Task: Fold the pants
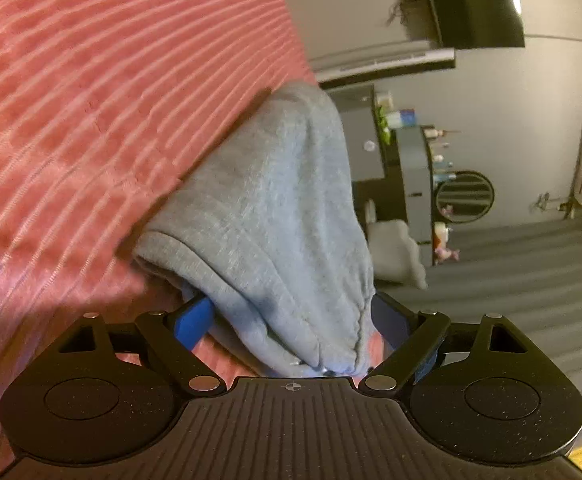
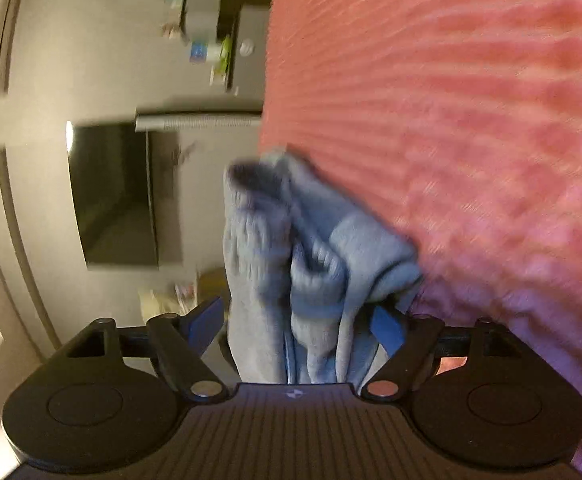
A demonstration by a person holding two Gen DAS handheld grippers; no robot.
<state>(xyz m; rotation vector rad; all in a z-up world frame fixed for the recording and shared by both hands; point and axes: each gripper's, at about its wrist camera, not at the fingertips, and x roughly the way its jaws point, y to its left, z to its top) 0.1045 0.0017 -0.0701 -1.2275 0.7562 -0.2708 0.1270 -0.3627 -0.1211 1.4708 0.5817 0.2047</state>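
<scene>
Left tool: jaws spread wide, grey pants bunched between the blue pads; a pressing grip cannot be confirmed. Right tool: same, wide, cloth between. Pants lie at the edge of the pink ribbed bedspread, probably gathered for folding.

right gripper jaws spread wide, bunched grey pants between them, cloth reaching back to the gripper body. whether the blue pads press the cloth can't be told. view is rolled and blurred. pink ribbed blanket fills the right side, touching the pants. dark tv screen on the wall at left.
</scene>
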